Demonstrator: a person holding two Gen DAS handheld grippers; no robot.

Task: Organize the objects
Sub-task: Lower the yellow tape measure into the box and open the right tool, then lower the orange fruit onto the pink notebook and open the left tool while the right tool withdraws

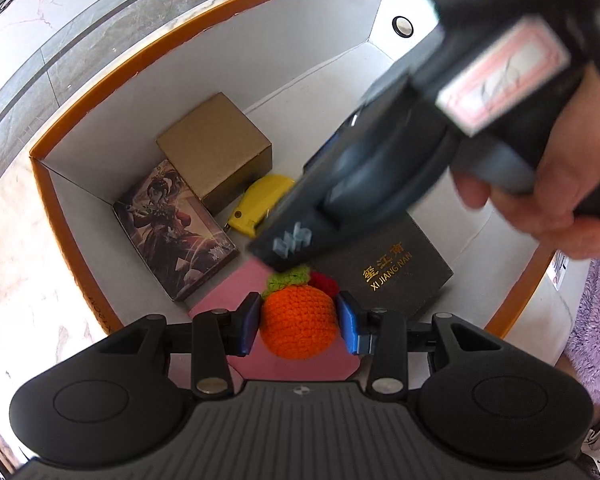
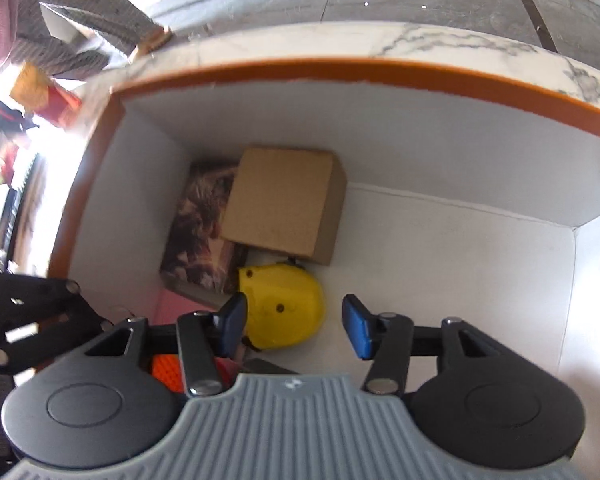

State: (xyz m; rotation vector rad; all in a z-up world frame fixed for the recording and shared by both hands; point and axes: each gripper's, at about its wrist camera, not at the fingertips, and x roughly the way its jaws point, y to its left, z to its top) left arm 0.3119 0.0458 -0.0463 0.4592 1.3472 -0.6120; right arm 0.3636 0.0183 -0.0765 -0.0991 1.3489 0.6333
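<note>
In the left wrist view, the right gripper [image 1: 284, 246] and the hand [image 1: 556, 184] holding it cross the upper right, blurred, hiding part of the orange-rimmed box [image 1: 100, 92]. Inside lie a cardboard box [image 1: 216, 148], picture card box [image 1: 172, 228], yellow tool [image 1: 260, 200] and dark book [image 1: 384, 272]. The left gripper [image 1: 298, 322] has its jaws clamped on the crocheted orange [image 1: 298, 326] at lower centre. In the right wrist view the jaws stand released around the yellow tool, not touching it; the orange shows only partly at lower left.

In the left wrist view, the storage box [image 1: 100, 92] holds everything: the cardboard box [image 1: 216, 148] upper left of centre, the illustrated card box [image 1: 176, 228] below it, the tape measure [image 1: 260, 204] right of both, the lettered case [image 1: 388, 268] further right.
</note>
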